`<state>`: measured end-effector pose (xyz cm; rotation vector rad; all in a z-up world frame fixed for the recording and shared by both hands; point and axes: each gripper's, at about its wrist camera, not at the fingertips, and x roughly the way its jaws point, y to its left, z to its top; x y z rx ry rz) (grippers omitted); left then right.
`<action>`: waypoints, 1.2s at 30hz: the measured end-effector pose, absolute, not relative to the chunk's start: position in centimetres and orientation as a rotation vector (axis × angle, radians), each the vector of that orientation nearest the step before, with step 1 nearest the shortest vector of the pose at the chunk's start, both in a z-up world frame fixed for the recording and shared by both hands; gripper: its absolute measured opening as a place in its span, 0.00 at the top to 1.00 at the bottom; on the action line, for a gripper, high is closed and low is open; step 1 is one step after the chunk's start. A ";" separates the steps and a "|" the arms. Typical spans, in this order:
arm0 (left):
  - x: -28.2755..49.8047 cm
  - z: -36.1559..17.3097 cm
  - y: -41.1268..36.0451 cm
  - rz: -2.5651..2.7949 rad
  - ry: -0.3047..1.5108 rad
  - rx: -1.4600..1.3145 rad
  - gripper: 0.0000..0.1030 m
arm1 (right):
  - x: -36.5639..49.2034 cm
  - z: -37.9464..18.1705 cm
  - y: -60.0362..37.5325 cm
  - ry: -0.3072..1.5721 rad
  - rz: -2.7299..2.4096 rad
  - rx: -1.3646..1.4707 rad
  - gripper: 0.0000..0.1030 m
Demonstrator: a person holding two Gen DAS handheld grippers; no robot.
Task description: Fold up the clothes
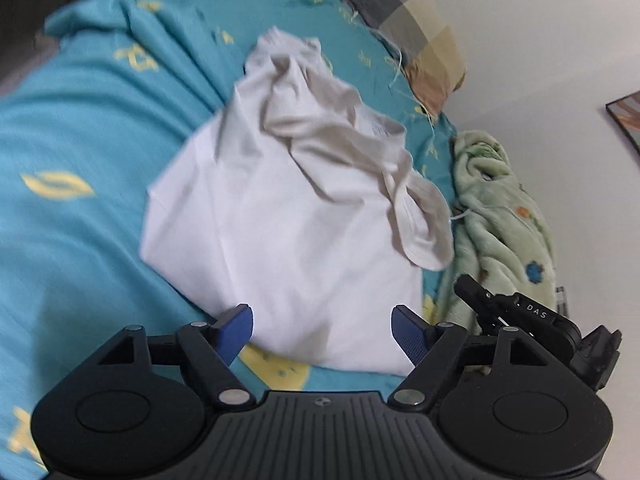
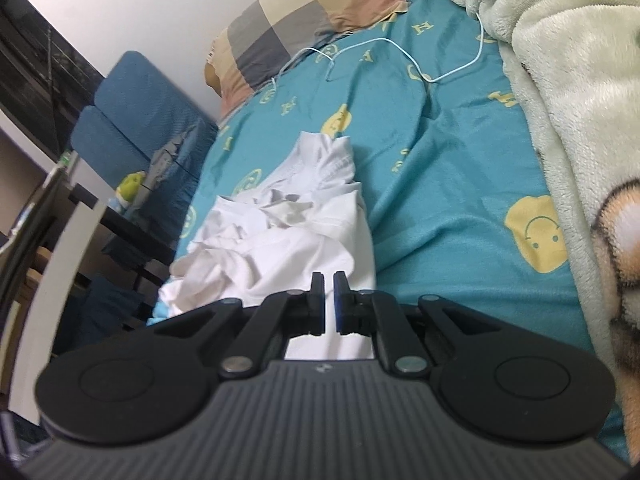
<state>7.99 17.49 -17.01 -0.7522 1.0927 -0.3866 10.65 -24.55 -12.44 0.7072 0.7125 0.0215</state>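
Loosely folded white shirt [image 1: 276, 216] on bed [image 1: 80, 128], left gripper [image 1: 322, 330] open over its hem, right gripper [image 2: 329, 304] closed, empty, above shirt.

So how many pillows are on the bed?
1. The checkered pillow lies at the head of the bed against the wall, beyond the white shirt. Another could be hidden under the fluffy blanket.

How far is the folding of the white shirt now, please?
Partly done: the white cotton shirt lies folded narrow on the teal bedsheet, its upper part crumpled. The left gripper is open, holding nothing; the right gripper is shut. Smoothing and final folds remain.
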 end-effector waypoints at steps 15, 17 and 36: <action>10.3 -21.0 17.0 -0.334 1.105 -0.859 0.40 | 8.7 -9.9 -20.2 0.661 0.158 0.676 0.92; 10.3 -20.9 17.4 -0.320 1.092 -0.871 0.54 | 8.5 -10.5 -19.9 0.690 0.171 0.713 0.92; 10.6 -19.2 19.3 -0.349 0.929 -0.966 0.97 | 7.6 -15.4 -19.9 0.867 0.213 1.136 0.91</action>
